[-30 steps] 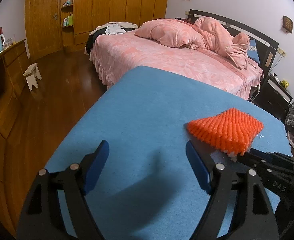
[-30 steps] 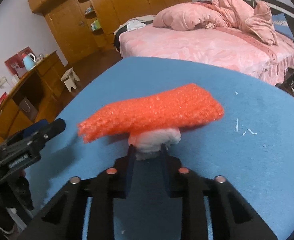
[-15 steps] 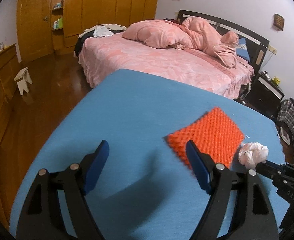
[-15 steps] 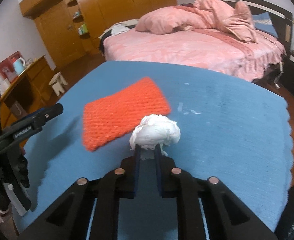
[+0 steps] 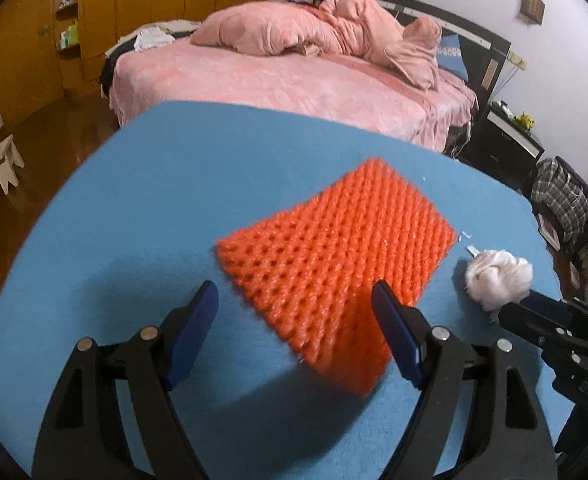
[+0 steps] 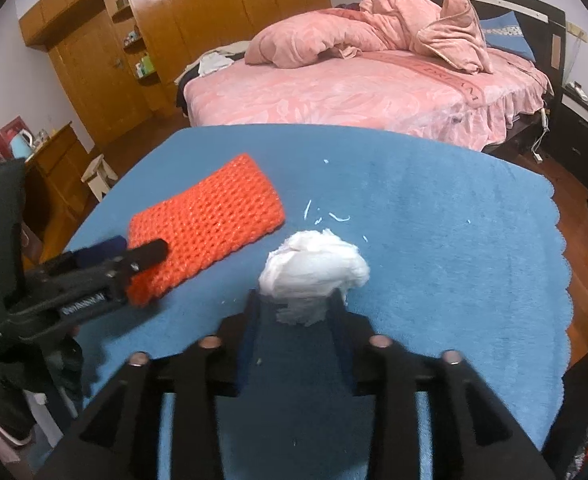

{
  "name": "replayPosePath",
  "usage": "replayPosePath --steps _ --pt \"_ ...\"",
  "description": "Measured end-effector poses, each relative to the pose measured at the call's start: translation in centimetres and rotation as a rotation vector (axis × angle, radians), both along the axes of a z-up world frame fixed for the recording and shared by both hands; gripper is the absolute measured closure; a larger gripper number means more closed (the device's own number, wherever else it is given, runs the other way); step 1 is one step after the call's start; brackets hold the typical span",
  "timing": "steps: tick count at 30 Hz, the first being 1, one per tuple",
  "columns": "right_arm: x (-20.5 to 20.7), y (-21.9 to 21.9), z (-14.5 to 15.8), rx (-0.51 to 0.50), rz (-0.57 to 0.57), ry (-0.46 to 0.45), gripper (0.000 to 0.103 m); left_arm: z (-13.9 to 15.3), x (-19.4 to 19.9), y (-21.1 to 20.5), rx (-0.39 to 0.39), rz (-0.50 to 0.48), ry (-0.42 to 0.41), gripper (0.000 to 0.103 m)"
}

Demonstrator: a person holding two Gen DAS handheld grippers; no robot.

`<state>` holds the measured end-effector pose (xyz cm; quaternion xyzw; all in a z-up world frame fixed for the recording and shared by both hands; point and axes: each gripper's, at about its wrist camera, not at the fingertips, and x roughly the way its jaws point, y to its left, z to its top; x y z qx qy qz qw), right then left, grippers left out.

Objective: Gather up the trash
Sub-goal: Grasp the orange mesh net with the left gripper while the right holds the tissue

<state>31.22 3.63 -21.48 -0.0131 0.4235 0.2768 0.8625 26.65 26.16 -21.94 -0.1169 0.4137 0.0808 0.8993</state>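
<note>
At lower centre, the white tissue wad has just been released as the right gripper jaws were spread; the left gripper is held wide, empty.

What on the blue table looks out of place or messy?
Small white paper shreds lie scattered on the blue table, just beyond the crumpled white tissue and beside the orange foam net.

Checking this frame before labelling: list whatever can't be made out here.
- Left wrist view: near corner of the orange foam net is motion-blurred; whether it lies flat is unclear.
- Right wrist view: underside of the white tissue wad sits between the right gripper fingers, whose jaws have just been opening; pad contact is unclear.
- Right wrist view: white scraps on the blue cloth are too small to identify.
- No bin shows in either view.
</note>
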Motion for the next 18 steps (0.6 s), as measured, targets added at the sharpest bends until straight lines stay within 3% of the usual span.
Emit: replayPosePath --steps 4,9,11,16,18 --pt "0.8 0.2 -0.8 0.014 -0.024 0.021 0.055 -0.1 0.5 0.4 -0.002 0.000 0.000 0.026" --pt "1.8 0.6 -1.4 0.027 -0.052 0.021 0.055 -0.2 1.2 0.3 0.010 -0.011 0.007 0.026" --pt "2.1 0.7 -1.5 0.022 -0.051 0.015 0.069 -0.2 1.3 0.3 0.011 -0.016 0.007 0.026" --pt "2.1 0.0 -1.9 0.044 -0.064 0.007 0.077 -0.2 1.2 -0.1 0.003 -0.050 -0.004 0.047" --pt "2.0 0.1 -1.9 0.037 -0.066 0.001 0.077 -0.1 1.3 -0.5 -0.010 -0.083 -0.015 0.068"
